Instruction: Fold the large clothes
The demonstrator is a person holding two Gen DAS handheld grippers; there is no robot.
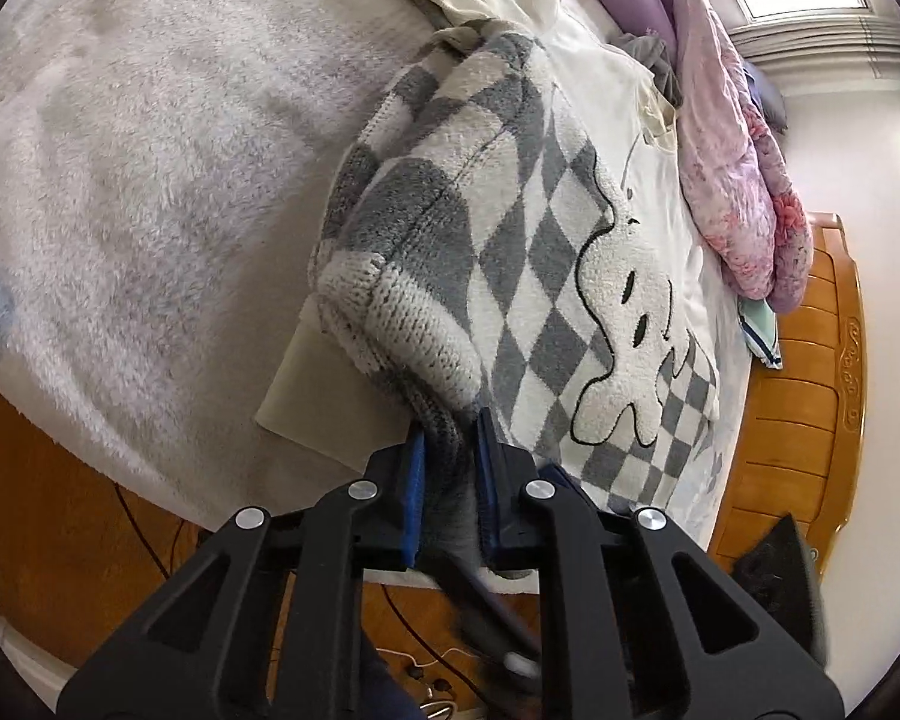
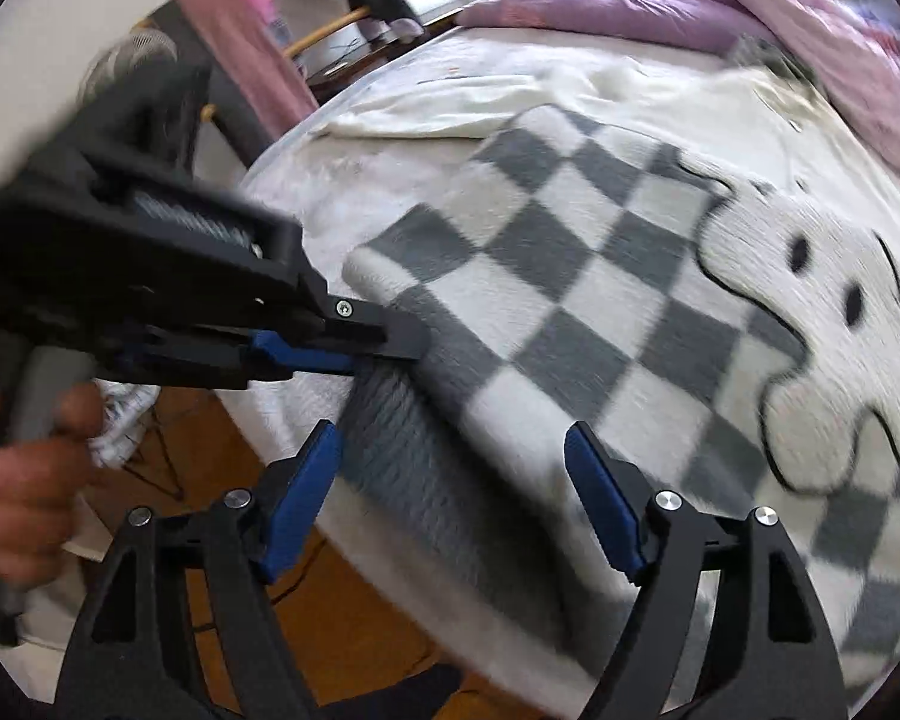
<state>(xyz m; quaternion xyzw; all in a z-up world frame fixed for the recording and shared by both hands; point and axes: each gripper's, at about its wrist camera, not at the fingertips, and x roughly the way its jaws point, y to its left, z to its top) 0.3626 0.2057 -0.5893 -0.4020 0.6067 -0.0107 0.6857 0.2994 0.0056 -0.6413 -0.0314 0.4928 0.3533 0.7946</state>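
**Sweater hem gripped on the left; right gripper open at the same edge**

Left wrist view: The left gripper [image 1: 450,480] is seen closed down on the grey ribbed hem of the fuzzy grey-and-white checked knit sweater [image 1: 510,228], the fabric pinched between its blue pads [image 1: 413,498]. The sweater lies on the white fleecy bed cover [image 1: 150,180], directly ahead of the gripper, its long axis running away toward the purple-pink quilt [image 1: 744,168]. A sleeve is seen folded over the body, its knit cuff [image 1: 384,306] near the gripper.

Right wrist view: The right gripper [image 2: 450,504] is seen spread wide, nothing held; the grey hem band passes between its fingers [image 2: 600,504] without clear contact. The left gripper is seen just beyond, to the left, clamped on the hem corner. The frame is motion-blurred. The left is judged the engaged hand; the right would need to close on the hem before any lift.
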